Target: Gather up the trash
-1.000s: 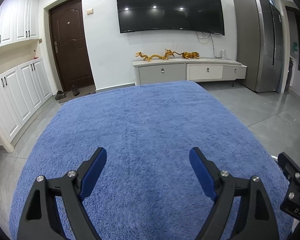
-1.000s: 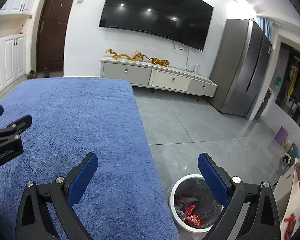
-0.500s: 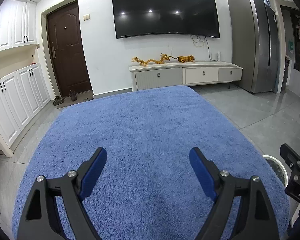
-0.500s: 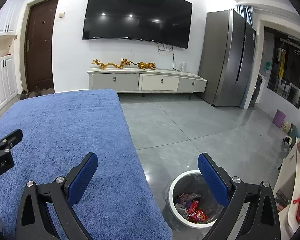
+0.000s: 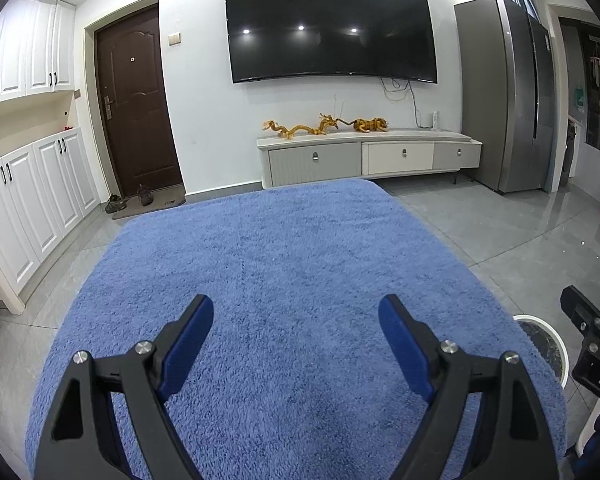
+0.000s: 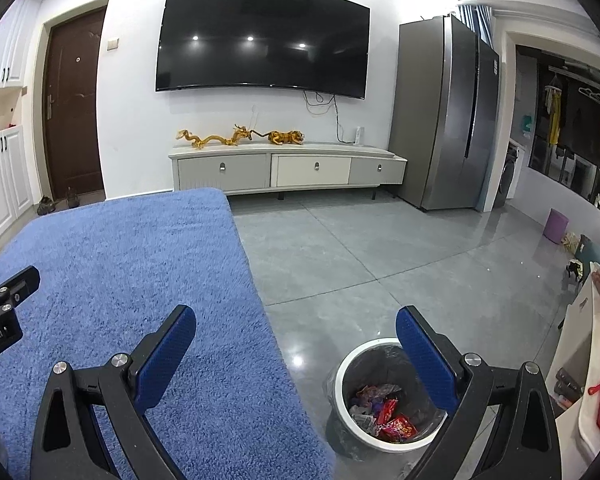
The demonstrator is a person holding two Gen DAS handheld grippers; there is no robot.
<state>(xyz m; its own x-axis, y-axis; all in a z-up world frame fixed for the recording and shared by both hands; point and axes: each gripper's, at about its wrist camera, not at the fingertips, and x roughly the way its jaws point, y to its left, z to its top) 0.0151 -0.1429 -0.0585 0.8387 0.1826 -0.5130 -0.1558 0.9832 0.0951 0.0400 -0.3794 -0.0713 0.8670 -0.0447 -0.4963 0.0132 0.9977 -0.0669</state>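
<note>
Both my left gripper (image 5: 296,322) and my right gripper (image 6: 296,332) stand wide, holding nothing, above the shaggy blue carpeted surface (image 5: 284,264). The white round trash bin (image 6: 384,400), holding red wrappers (image 6: 396,424), stands on grey floor tiles (image 6: 360,248) at my right gripper's five o'clock. A black wall television (image 6: 262,36) hangs at twelve o'clock.

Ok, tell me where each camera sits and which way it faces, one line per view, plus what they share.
Left wrist: on the left gripper, angled down over the blue carpet toward the TV; the right gripper's edge shows at right.
Right wrist: on the right gripper, facing the same wall, over the carpet's edge and the trash bin; the left gripper's edge shows at left.
Shared: carpet, TV, door, fridge, bin.
</note>
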